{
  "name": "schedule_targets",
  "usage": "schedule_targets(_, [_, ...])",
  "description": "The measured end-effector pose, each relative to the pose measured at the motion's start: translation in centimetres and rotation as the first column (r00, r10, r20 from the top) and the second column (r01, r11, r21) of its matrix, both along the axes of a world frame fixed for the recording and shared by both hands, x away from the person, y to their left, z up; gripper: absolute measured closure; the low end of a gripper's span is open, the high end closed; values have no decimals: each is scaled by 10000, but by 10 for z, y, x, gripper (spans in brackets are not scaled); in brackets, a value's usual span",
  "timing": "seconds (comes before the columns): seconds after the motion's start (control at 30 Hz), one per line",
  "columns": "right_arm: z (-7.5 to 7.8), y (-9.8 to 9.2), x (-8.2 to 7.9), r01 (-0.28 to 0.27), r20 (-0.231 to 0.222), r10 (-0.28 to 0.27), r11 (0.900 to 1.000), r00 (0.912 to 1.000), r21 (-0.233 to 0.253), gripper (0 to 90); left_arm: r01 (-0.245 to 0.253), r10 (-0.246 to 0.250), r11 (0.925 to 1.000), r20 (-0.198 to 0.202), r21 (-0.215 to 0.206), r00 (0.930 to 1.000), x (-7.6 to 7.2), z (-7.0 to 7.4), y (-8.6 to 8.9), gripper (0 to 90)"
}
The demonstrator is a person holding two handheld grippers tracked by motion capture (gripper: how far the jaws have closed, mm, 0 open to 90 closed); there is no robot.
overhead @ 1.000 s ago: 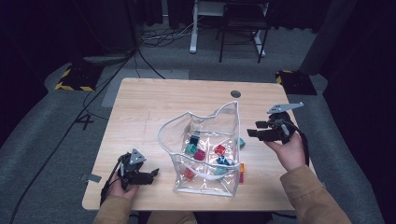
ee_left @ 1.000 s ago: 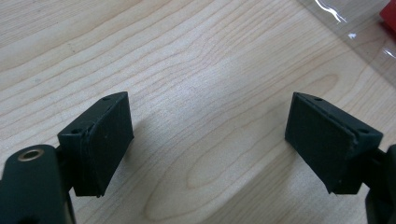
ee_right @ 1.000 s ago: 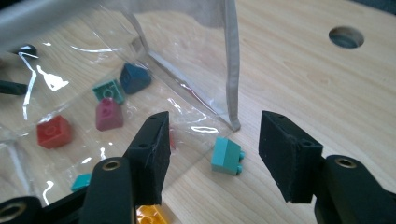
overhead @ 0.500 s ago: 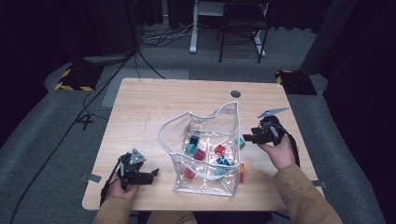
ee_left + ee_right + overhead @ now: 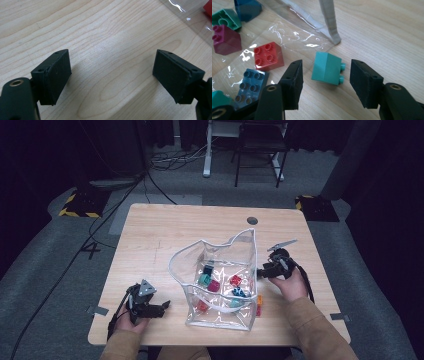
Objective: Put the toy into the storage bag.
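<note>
Right gripper (image 5: 325,82) wide open, matte black square pads, teal Duplo brick (image 5: 327,68) lying on its side between the jaws, studs toward the right pad, touching neither. Brick smooth hard plastic, resting on the pale woodgrain table (image 5: 387,32), just outside the clear plastic bag (image 5: 294,37), beyond and left of the jaws. Bag glossy, crinkled film with a grey-white stiff rim strip (image 5: 329,22) ending just past the brick. Inside the bag, left of the left pad: red 2x2 brick (image 5: 268,56), blue studded brick (image 5: 249,85), magenta brick (image 5: 225,40), green brick (image 5: 225,18) hollow side up, dark blue brick (image 5: 247,8). Left gripper (image 5: 111,75) wide open, nothing between pads, low over bare wood, bag edge (image 5: 190,15) far upper right of its jaws.
</note>
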State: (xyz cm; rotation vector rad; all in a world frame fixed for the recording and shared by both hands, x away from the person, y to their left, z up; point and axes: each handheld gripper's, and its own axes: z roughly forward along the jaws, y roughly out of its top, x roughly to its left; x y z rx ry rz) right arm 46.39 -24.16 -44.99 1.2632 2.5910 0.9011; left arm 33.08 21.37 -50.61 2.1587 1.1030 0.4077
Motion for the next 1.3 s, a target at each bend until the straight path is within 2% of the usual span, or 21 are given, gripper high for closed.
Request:
schedule_targets(0.07, [-5, 3, 1, 7, -188, -9, 10000, 9998, -94, 441, 4, -4, 10000, -7, 3, 10000, 0, 0, 0, 155])
schedule_targets(0.23, [-16, 6, 4, 57, -334, -66, 9996, 9994, -263, 445, 1, -1, 10000, 1, 0, 10000, 0, 0, 0, 154])
schedule_targets(0.3, [-20, 7, 5, 6, -368, -20, 9993, 9993, -386, 494, 2, -2, 10000, -1, 3, 10000, 0, 0, 0, 155])
schedule_targets(0.33, [-21, 8, 4, 27, -280, -43, 9984, 9996, -561, 531, 3, -3, 10000, -1, 3, 10000, 0, 0, 0, 154])
schedule_targets(0.43, [-21, 8, 2, 99, 15, -98, 9967, 10000, -800, 557, 1, -1, 10000, -1, 3, 10000, 0, 0, 0, 154])
schedule_targets(0.5, [-18, 8, 1, 89, 227, -67, 9950, 9997, -991, 572, 0, 0, 10000, 1, -1, 10000, 0, 0, 0, 155])
schedule_targets(0.53, [-16, 7, 0, 41, 249, -16, 9951, 9997, -986, 620, 0, 0, 10000, 0, 1, 10000, 0, 0, 0, 154])
schedule_targets(0.73, [-8, 3, -4, 102, 368, -70, 9962, 9993, -866, 620, 3, -3, 10000, -6, 5, 10000, 0, 0, 0, 155])
schedule_targets(0.87, [4, -1, -8, 60, 606, -14, 9971, 9982, -754, 620, 3, -3, 10000, -6, -3, 10000, 0, 0, 0, 155])
schedule_targets(1.3, [51, -15, -29, -40, 1209, 21, 9999, 9927, 155, 620, 0, 0, 10000, -1, -1, 10000, 0, 0, 0, 155])
